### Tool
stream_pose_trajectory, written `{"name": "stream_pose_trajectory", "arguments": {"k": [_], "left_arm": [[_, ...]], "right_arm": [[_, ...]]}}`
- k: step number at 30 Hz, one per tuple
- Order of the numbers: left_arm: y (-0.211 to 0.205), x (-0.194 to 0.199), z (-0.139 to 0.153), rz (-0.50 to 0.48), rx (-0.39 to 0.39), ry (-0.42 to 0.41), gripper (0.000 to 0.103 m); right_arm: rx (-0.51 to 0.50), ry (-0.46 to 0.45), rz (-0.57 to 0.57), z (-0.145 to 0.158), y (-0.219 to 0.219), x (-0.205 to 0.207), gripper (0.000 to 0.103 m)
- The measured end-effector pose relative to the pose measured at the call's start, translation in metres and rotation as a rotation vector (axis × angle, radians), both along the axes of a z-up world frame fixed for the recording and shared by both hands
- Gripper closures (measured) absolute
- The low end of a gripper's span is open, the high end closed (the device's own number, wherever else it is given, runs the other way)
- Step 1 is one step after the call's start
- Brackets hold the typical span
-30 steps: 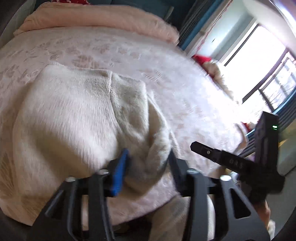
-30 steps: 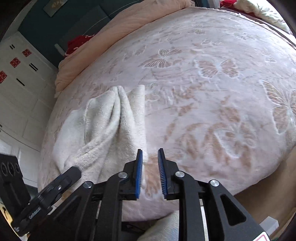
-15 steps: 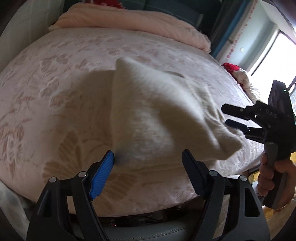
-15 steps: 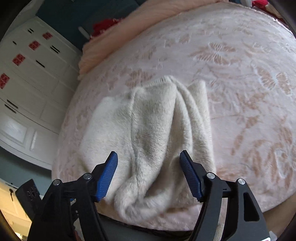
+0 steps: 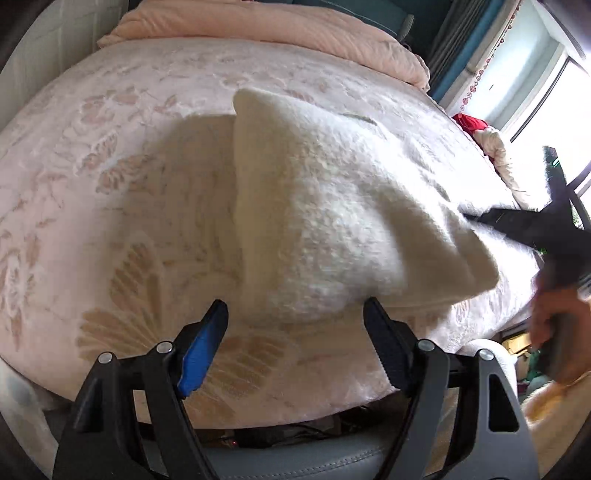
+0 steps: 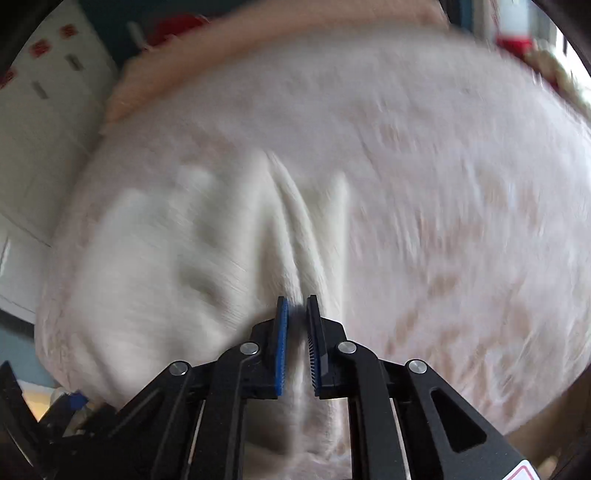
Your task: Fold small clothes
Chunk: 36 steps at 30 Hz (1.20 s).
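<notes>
A cream fleece garment (image 5: 332,206) lies partly folded on the pink bed. My left gripper (image 5: 295,332) is open and empty, its jaws wide apart just short of the garment's near edge. In the right wrist view, which is blurred, my right gripper (image 6: 297,325) is shut on a fold at the garment's (image 6: 192,258) near right edge. The right gripper also shows in the left wrist view (image 5: 517,221) at the garment's right corner, held by a hand.
The bed cover (image 5: 92,184) is pink with butterfly patterns. A peach duvet (image 5: 277,26) lies rolled along the far side. A red item (image 5: 471,123) lies at the bed's far right by the window. White cupboards (image 6: 33,110) stand left of the bed.
My right gripper has closed from wide open onto the garment's edge and is moving. My left gripper, which let go of the garment earlier, stays open near its near edge.
</notes>
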<state>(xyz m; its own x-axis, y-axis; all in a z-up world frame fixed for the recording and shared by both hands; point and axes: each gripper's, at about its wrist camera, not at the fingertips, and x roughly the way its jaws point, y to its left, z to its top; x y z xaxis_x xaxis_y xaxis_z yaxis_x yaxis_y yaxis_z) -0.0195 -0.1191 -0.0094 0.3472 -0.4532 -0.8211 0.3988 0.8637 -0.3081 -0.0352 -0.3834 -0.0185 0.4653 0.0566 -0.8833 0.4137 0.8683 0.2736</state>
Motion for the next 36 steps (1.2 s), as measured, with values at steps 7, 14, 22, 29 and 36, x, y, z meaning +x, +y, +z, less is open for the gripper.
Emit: {"name": "stream_pose_trajectory", "arguments": {"k": [7, 14, 22, 29, 36], "left_arm": [[-0.004, -0.017, -0.002, -0.074, 0.050, -0.059, 0.026], [-0.001, -0.007, -0.016, -0.043, 0.060, -0.035, 0.050], [0.018, 0.000, 0.016, -0.021, -0.091, 0.002, 0.095], [0.016, 0.004, -0.021, 0.006, -0.035, 0.132, 0.095], [0.023, -0.018, 0.037, -0.122, -0.046, -0.025, 0.072]], "right_arm": [[0.210, -0.181, -0.048, 0.029, -0.003, -0.066, 0.047], [0.411, -0.155, -0.038, 0.006, 0.018, -0.076, 0.042], [0.251, -0.338, -0.020, 0.070, 0.043, -0.075, 0.093], [0.174, -0.086, -0.096, -0.006, 0.019, -0.086, 0.093], [0.133, -0.215, -0.071, 0.046, 0.014, -0.097, 0.070]]}}
